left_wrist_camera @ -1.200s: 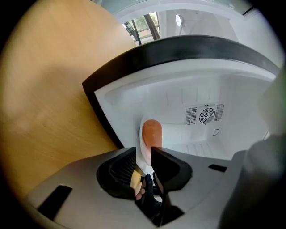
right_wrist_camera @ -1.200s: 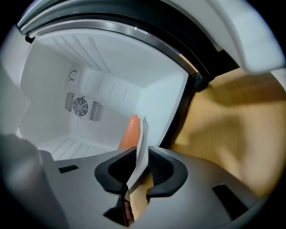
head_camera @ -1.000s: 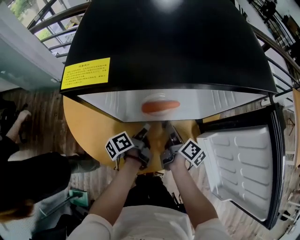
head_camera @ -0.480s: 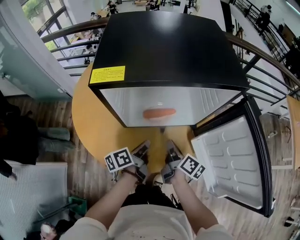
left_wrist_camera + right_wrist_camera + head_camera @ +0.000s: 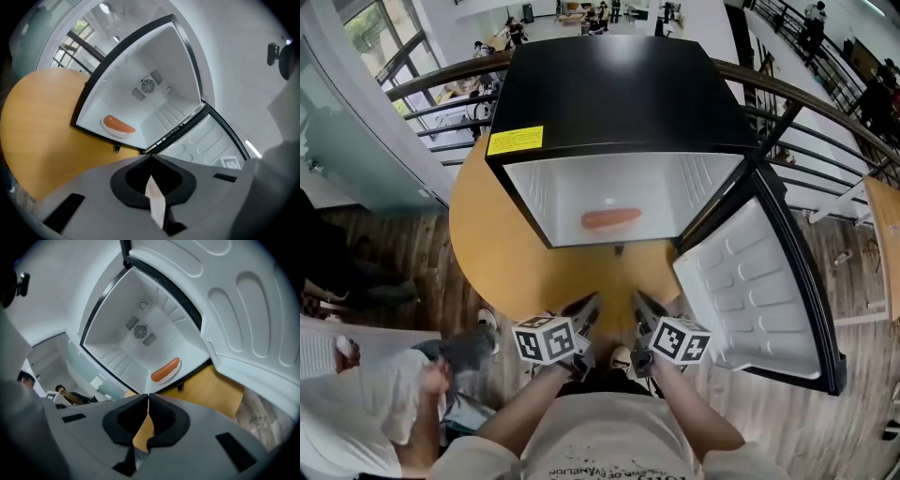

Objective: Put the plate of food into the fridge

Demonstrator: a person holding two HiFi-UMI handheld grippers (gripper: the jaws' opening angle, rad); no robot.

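Note:
A small black fridge (image 5: 609,84) stands on a round yellow table (image 5: 502,272) with its door (image 5: 755,281) swung open to the right. Inside on the white floor lies a white plate (image 5: 114,131) carrying an orange sausage (image 5: 611,218), also seen as sausage (image 5: 165,370) in the right gripper view. My left gripper (image 5: 586,306) and right gripper (image 5: 641,302) hover side by side over the table's near edge, well back from the fridge opening. Both are shut with nothing between their jaws. In their own views the left gripper (image 5: 150,157) and right gripper (image 5: 148,396) point at the fridge interior.
The open door (image 5: 243,301) juts out past the table on my right. A person in white (image 5: 366,403) stands at the lower left on the wooden floor. A metal railing (image 5: 825,103) curves behind the fridge.
Both grippers have drawn back from the fridge opening toward the table's near edge. The fridge looks smaller as the view pulls away. A person has come in at lower left.

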